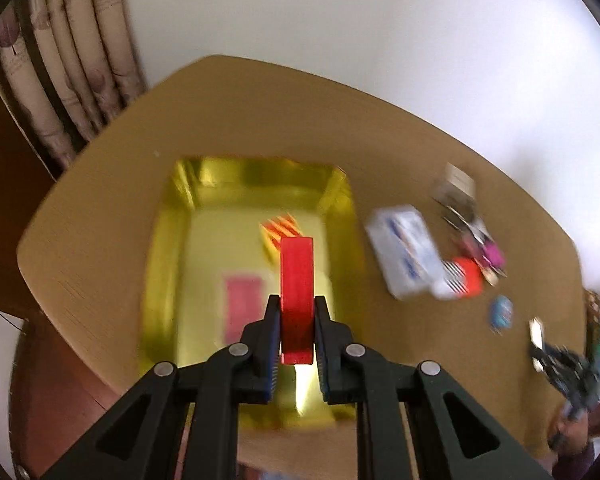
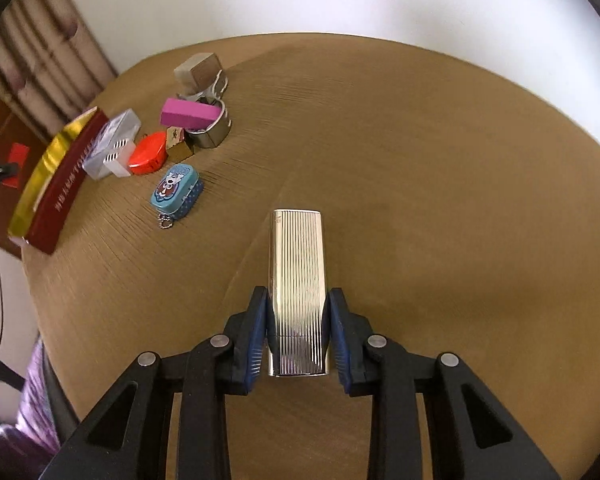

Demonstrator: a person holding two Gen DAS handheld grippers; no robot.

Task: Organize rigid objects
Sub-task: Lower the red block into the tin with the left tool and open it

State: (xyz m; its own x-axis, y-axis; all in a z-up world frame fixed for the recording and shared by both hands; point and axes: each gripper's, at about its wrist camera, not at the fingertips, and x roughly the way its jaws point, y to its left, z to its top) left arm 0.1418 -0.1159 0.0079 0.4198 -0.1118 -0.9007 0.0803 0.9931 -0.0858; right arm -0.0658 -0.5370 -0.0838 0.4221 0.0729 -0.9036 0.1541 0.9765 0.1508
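Left gripper clamps a thin, stiff, light red block by its flat faces above the gold tray; right gripper pinches a slippery ribbed metal case near its base, well right of that tray.

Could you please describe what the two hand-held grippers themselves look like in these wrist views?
Both look alike. The left hand-held gripper and the right hand-held gripper are matte black plastic linkages with triangular cut-outs and round silver pivot pins. Each finger narrows to a tip lined with a ribbed blue pad. No cables or printed markings show on them, and no sleeve is clearly visible.
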